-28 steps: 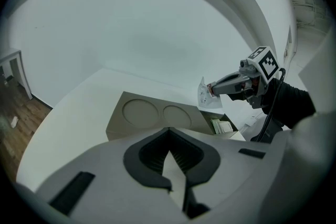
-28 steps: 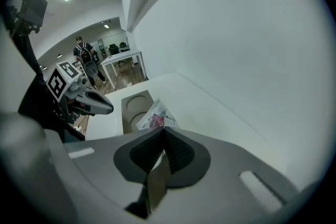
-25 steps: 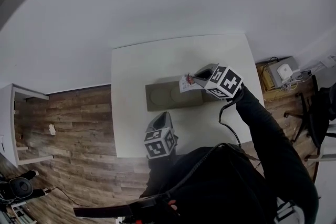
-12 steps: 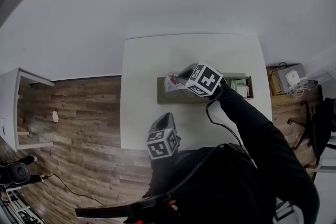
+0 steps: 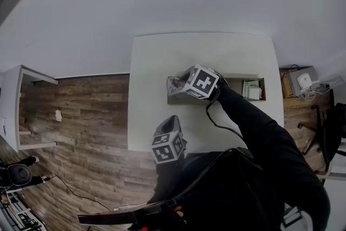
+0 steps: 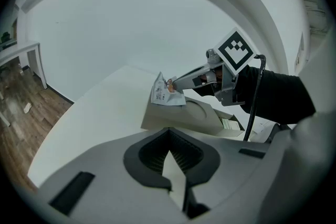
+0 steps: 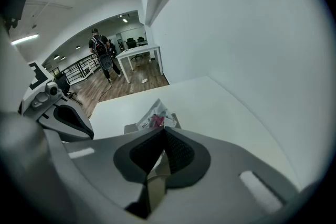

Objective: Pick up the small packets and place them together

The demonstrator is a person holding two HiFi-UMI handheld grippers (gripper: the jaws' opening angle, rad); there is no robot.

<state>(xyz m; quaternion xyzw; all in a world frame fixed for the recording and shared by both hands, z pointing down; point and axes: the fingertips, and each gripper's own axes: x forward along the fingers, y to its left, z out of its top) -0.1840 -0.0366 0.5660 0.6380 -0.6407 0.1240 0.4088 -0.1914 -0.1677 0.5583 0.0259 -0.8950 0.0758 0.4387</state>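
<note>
The right gripper was clamped on a small packet at its jaw tips, the grey tray just beneath. The left gripper, well behind it, seemed closed and empty.

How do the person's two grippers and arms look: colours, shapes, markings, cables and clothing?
The left gripper and right gripper have light grey moulded bodies with dark ribbed pads. Each carries a white cube printed with black square markers. A black cable runs back from the right gripper along a long black sleeve.
</note>
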